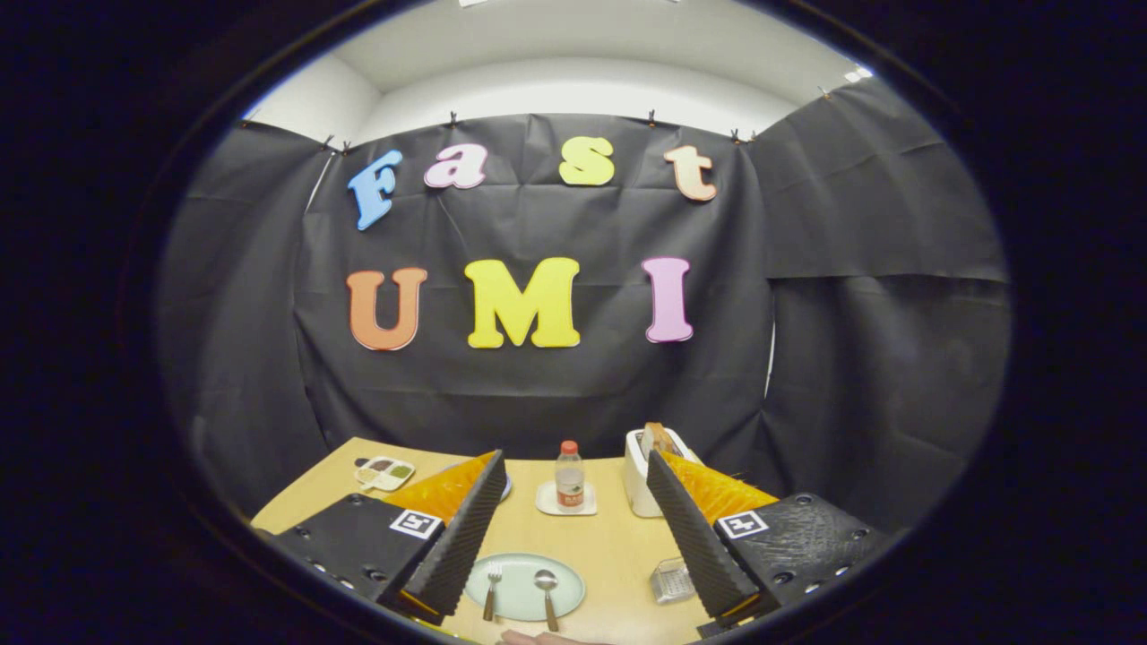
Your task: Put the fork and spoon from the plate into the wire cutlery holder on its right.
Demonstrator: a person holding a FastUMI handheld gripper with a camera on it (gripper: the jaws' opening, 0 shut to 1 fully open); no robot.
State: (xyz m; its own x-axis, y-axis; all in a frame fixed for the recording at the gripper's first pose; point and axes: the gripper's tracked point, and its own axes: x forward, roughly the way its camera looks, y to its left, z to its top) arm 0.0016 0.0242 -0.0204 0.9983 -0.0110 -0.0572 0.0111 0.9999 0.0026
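A pale green plate (564, 584) lies on the wooden table, low between my two fingers. On it rest a fork (492, 591) at the left and a spoon (547, 596) at the right, handles toward me. The wire cutlery holder (672, 580) stands to the plate's right, close to my right finger. My gripper (573, 470) is open wide, raised well above the table, with nothing between its fingers.
Beyond the plate a small bottle with a red cap (569, 477) stands on a white coaster (547, 503). A white toaster (638, 475) with bread in it is at the back right. A small divided tray (385, 472) sits back left. A fingertip (538, 638) shows at the near edge.
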